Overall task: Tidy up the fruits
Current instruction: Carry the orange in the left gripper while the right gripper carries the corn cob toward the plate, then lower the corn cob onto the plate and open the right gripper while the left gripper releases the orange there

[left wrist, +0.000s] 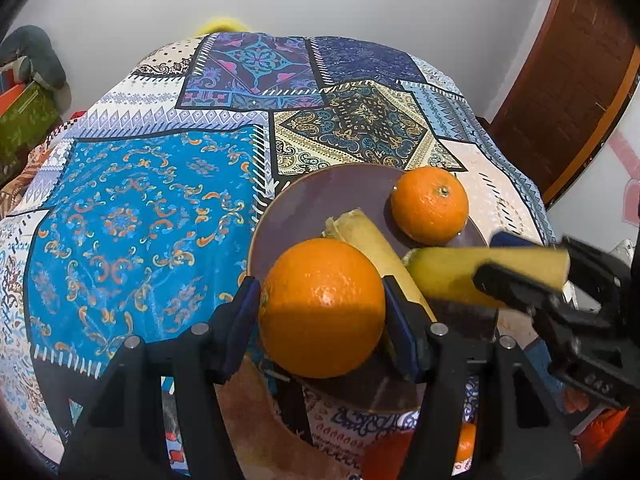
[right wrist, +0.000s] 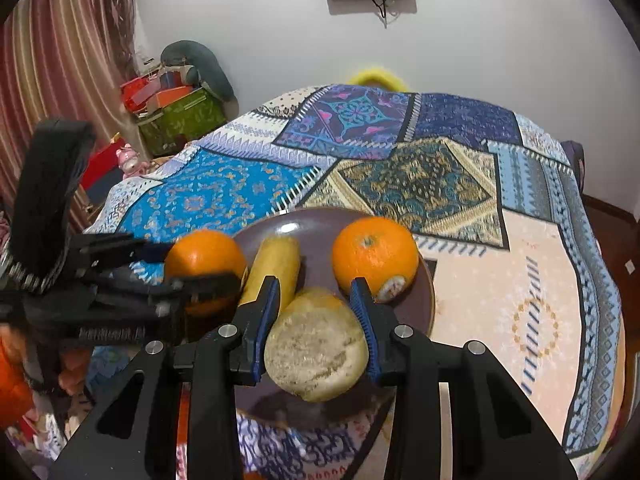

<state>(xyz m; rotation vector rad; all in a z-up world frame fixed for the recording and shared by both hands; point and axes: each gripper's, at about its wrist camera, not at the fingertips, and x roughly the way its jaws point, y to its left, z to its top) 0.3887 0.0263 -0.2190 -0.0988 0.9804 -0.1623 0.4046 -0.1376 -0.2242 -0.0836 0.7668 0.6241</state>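
Note:
A dark purple plate (left wrist: 320, 196) sits at the near edge of a patchwork-covered table; it also shows in the right wrist view (right wrist: 426, 300). My left gripper (left wrist: 320, 312) is shut on an orange (left wrist: 320, 304) over the plate's near left rim. My right gripper (right wrist: 316, 320) is shut on a yellow banana piece (right wrist: 316, 348), cut end toward the camera, over the plate's near side; in the left wrist view that piece (left wrist: 480, 272) comes in from the right. A second orange (left wrist: 430, 204) and another banana piece (left wrist: 372, 236) lie on the plate.
The patterned tablecloth (left wrist: 160, 208) covers the table out to the left and back. A white wall is behind, a wooden door (left wrist: 568, 80) at right. Boxes and clutter (right wrist: 172, 108) stand on the floor at left, by a striped curtain.

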